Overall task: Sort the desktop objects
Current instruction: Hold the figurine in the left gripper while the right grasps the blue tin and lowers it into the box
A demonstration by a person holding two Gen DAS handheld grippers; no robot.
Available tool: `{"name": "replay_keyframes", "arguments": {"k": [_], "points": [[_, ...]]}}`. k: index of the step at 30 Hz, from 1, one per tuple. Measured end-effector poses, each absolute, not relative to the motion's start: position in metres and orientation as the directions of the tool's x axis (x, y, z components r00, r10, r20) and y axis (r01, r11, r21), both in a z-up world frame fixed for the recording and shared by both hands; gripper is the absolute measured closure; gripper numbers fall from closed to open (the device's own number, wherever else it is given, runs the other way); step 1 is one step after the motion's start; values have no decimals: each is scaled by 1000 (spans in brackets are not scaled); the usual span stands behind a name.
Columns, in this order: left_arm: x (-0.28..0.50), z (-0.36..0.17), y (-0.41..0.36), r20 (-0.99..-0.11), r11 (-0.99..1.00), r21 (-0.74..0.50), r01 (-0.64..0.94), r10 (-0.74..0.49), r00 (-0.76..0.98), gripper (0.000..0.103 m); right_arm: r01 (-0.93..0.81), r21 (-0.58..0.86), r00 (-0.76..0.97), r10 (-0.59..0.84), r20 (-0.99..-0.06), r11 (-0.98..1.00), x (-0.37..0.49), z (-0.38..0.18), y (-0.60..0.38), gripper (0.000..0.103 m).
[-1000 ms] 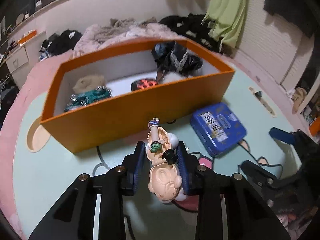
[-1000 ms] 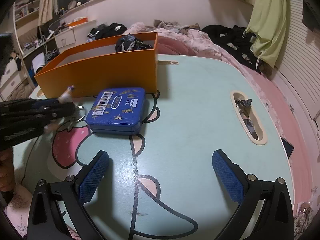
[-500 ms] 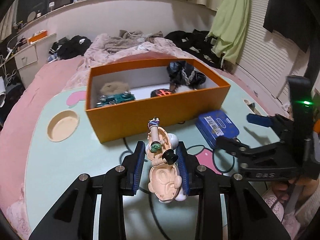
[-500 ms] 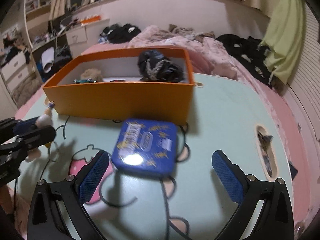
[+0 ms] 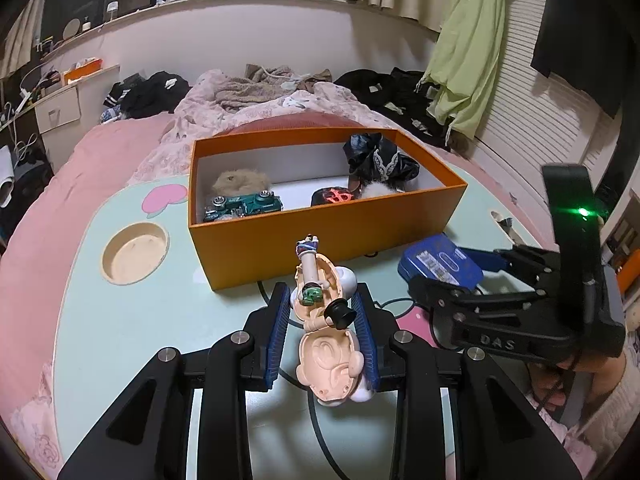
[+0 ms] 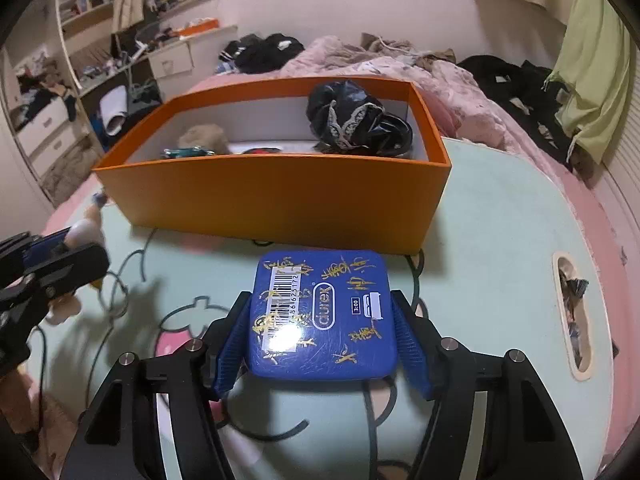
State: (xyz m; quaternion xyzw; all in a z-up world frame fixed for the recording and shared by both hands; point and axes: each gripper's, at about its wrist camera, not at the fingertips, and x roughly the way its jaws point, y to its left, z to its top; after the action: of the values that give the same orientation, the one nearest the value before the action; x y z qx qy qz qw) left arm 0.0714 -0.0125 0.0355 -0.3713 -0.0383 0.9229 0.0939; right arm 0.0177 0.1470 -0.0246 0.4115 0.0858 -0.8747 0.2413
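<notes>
Right wrist view: right claw (image 6: 322,334) had just been closing, pads against blue tin (image 6: 322,314) on the counter (image 6: 500,240) before the orange box (image 6: 276,200) | left claw (image 5: 322,312) clamped a toy figure (image 5: 326,320) above counter.

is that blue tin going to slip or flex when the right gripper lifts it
The blue tin looks rigid, so probably no flex. Its glossy lid and rounded edges suggest it could slip between the right gripper pads. Flat and low on the table, it seems unlikely to tip or roll.
</notes>
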Motion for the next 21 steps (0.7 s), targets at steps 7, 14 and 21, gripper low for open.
{"name": "replay_keyframes", "arguments": {"k": [7,14,21], "points": [[74,50,-19,-643,-979,-152,-139,205,-738,70,518,109,-582,-443,-682,-848,40,6,158,37],[64,78,-20,-588,-980,-128,-152,198,-784,70,569,112,-612,-510,-605,-815,40,50,148,37],[39,98,-22,-549,-986,-91,-138,165,-819,70,568,74,-646,-500,-576,-820,8,69,130,37]]}}
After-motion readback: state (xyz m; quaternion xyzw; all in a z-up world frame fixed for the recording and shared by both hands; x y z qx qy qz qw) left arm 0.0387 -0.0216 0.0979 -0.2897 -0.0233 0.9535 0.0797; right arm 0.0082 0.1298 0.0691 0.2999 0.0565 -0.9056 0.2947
